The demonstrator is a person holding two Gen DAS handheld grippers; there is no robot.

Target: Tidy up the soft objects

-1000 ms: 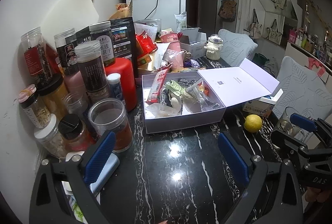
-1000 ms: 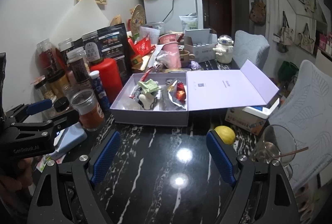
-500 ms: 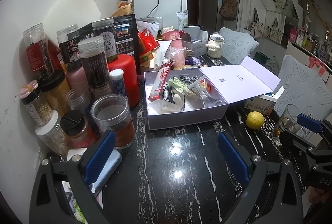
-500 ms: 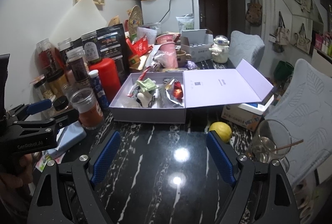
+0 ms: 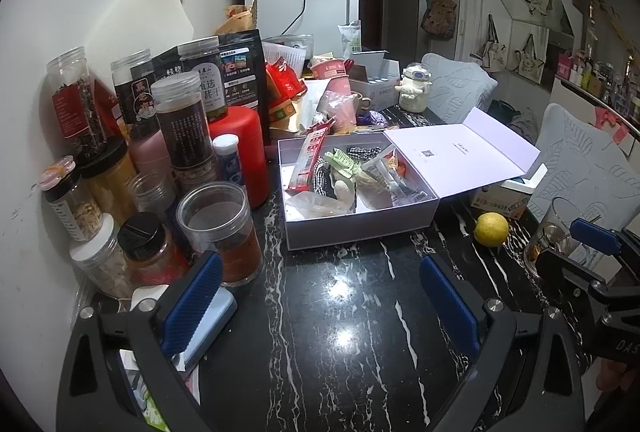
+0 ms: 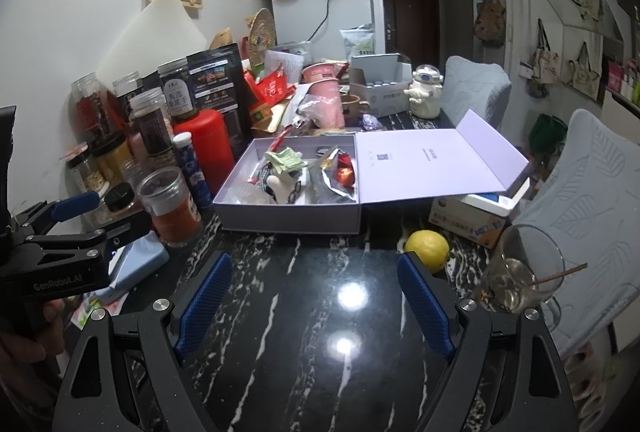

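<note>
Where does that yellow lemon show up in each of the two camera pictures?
Left wrist view: the lemon lies right of centre on the black marble table, just past the near right corner of the open lavender box.
Right wrist view: the lemon sits lower centre-right, just beyond the right blue finger, left of the drinking glass.
Shared landmark: the open lavender box.

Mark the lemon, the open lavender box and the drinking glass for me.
lemon (image 6: 427,251), right wrist view, middle of its yellow skin.
open lavender box (image 6: 288,221), right wrist view, its near front wall.
drinking glass (image 6: 532,252), right wrist view, upper clear wall above the liquid.
</note>
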